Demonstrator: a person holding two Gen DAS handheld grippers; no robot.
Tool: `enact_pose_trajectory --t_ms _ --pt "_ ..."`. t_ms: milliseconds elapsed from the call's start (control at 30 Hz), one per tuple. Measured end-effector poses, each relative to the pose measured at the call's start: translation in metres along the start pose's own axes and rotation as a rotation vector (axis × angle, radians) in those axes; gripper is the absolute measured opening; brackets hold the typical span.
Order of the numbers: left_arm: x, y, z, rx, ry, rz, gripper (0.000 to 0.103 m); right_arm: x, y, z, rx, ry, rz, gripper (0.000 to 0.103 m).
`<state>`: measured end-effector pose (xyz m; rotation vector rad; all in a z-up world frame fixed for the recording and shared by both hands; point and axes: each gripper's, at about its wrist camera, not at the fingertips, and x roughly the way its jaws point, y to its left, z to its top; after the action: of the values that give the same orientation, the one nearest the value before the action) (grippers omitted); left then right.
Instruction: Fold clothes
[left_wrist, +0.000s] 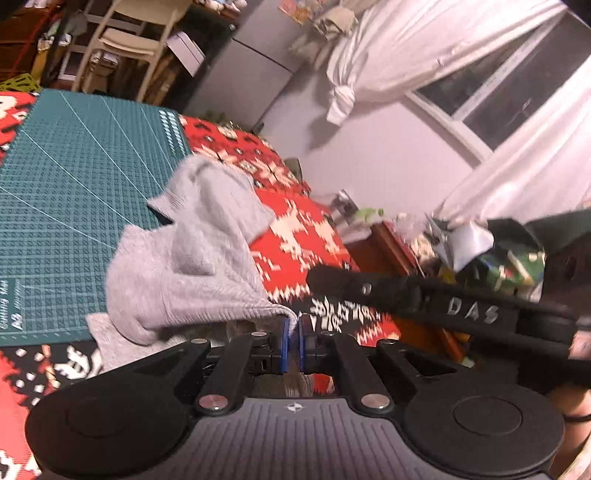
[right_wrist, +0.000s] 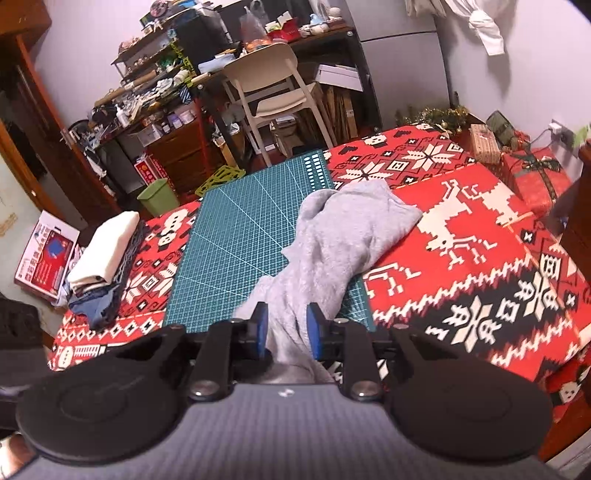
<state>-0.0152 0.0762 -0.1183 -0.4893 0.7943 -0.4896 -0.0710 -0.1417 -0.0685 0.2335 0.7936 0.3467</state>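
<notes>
Green cutting mat (right_wrist: 236, 236) on a red patterned blanket (right_wrist: 480, 258), cluttered room behind.

Grey garment (right_wrist: 332, 236) lies bunched along the mat's edge, spilling onto the blanket. Left gripper (left_wrist: 293, 328) pinches a hem corner between nearly closed pads; right gripper (right_wrist: 285, 328) has its fingers parted around a thicker bunch, probably to lift and spread the cloth. Folded clothes (right_wrist: 107, 251) sit stacked at the blanket's far edge.

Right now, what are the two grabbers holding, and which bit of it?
The left gripper pinches the grey garment by a hem edge. The right gripper straddles a bunched fold near its end, jaws apart.
</notes>
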Motion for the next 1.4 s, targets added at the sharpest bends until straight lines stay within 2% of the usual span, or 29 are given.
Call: enact_pose_trajectory --t_ms 200,333,400,467,733,833,1000,1033,1100,1133,1233,1400 --pt "0.0 0.005 -0.008 0.014 0.028 0.041 0.006 0.01 0.009 -0.002 -0.084 0.07 0.008 0.031" --pt "0.0 0.008 -0.013 0.023 0.047 0.068 0.01 0.017 0.014 -0.006 -0.123 0.088 -0.008 0.031" --pt "0.0 0.01 -0.016 0.028 0.056 0.081 0.02 0.018 0.014 -0.01 -0.133 0.092 -0.014 0.032" --pt "-0.001 0.012 -0.018 0.031 0.064 0.096 0.021 0.02 0.015 -0.013 -0.147 0.098 -0.02 0.032" --pt "-0.034 0.053 -0.011 -0.064 0.002 0.202 0.021 0.029 0.042 -0.023 -0.282 0.113 -0.04 0.032" --pt "-0.042 0.065 -0.009 -0.105 -0.016 0.222 0.021 0.039 0.062 -0.029 -0.39 0.118 -0.077 0.032" --pt "-0.049 0.071 -0.009 -0.11 -0.025 0.246 0.021 0.061 0.078 -0.043 -0.528 0.156 -0.159 0.031" --pt "-0.049 0.072 -0.009 -0.111 -0.025 0.25 0.021 0.063 0.076 -0.045 -0.529 0.16 -0.17 0.03" --pt "-0.048 0.074 -0.009 -0.115 -0.025 0.255 0.021 0.063 0.069 -0.045 -0.506 0.154 -0.187 0.011" --pt "-0.048 0.076 -0.009 -0.118 -0.024 0.259 0.021 0.061 0.065 -0.044 -0.485 0.144 -0.196 0.005" --pt "-0.045 0.078 -0.008 -0.122 -0.022 0.266 0.021 0.05 0.044 -0.033 -0.365 0.097 -0.2 0.004" --pt "-0.041 0.074 -0.006 -0.101 -0.018 0.264 0.02 0.024 -0.003 -0.01 -0.195 0.0 -0.257 0.004"
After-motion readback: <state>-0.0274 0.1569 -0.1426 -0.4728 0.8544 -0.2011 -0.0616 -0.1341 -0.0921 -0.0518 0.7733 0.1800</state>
